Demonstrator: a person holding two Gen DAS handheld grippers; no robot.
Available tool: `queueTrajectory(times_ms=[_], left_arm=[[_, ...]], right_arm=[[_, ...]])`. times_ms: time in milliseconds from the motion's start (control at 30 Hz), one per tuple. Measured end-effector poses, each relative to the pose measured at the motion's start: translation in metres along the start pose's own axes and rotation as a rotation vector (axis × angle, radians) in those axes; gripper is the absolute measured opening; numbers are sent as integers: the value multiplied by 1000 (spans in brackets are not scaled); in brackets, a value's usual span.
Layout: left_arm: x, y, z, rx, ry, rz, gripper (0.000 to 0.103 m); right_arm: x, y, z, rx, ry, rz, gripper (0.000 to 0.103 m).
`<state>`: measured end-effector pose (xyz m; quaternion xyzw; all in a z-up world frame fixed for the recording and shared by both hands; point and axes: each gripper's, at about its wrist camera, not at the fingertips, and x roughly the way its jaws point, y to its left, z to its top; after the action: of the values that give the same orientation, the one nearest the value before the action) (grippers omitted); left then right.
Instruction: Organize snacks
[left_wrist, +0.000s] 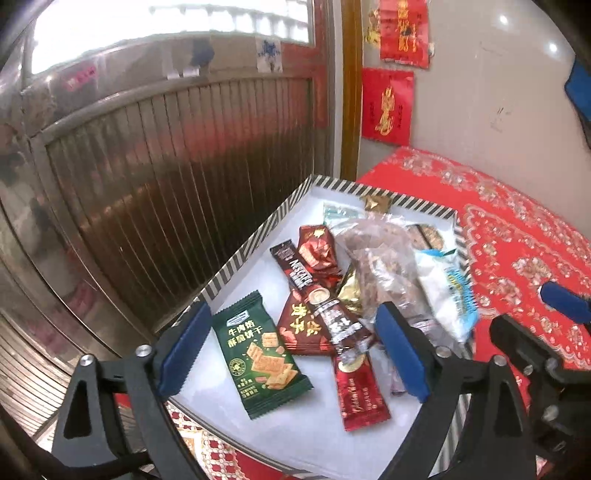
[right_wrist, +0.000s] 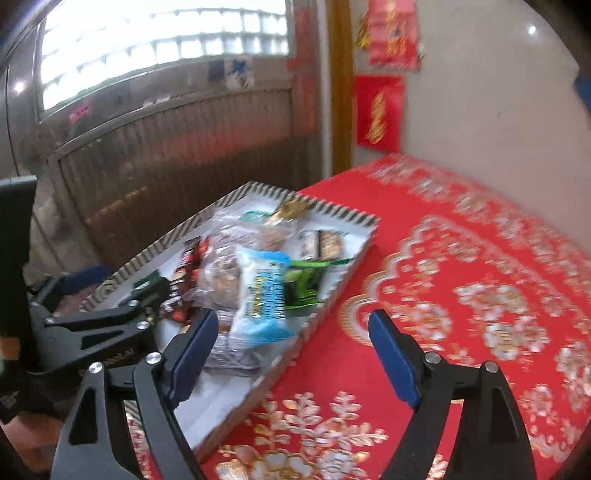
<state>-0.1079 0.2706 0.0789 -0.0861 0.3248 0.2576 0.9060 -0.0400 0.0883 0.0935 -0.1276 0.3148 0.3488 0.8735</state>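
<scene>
A striped-rim white tray (left_wrist: 255, 240) holds several snacks: a green cracker packet (left_wrist: 260, 350), a dark Nescafe stick (left_wrist: 314, 291), red sachets (left_wrist: 360, 391), a clear bag of brown snacks (left_wrist: 380, 254) and a white-and-blue packet (left_wrist: 448, 291). My left gripper (left_wrist: 291, 350) is open, hovering above the tray's near end, empty. My right gripper (right_wrist: 293, 356) is open and empty over the tray's right edge (right_wrist: 332, 291); the white-and-blue packet (right_wrist: 264, 299) lies just ahead of it. The right gripper also shows in the left wrist view (left_wrist: 554, 314).
The tray sits on a red patterned tablecloth (right_wrist: 461, 295). A metal gate (left_wrist: 166, 166) stands behind the table at the left. A pale wall with red paper decorations (left_wrist: 388, 107) is at the back right.
</scene>
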Motion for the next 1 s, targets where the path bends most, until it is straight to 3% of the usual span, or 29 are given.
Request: queueTrajectory(times_ms=[233, 333, 1000], left_arm=[[-17, -5, -6, 2, -52, 10, 96], [-19, -4, -7, -17, -41, -20, 96], [-35, -6, -14, -9, -76, 7, 96]], right_arm=[[-9, 2, -11, -9, -37, -83, 84], [-16, -1, -12, 5, -59, -85, 84], [-19, -5, -20, 105, -66, -68, 84]])
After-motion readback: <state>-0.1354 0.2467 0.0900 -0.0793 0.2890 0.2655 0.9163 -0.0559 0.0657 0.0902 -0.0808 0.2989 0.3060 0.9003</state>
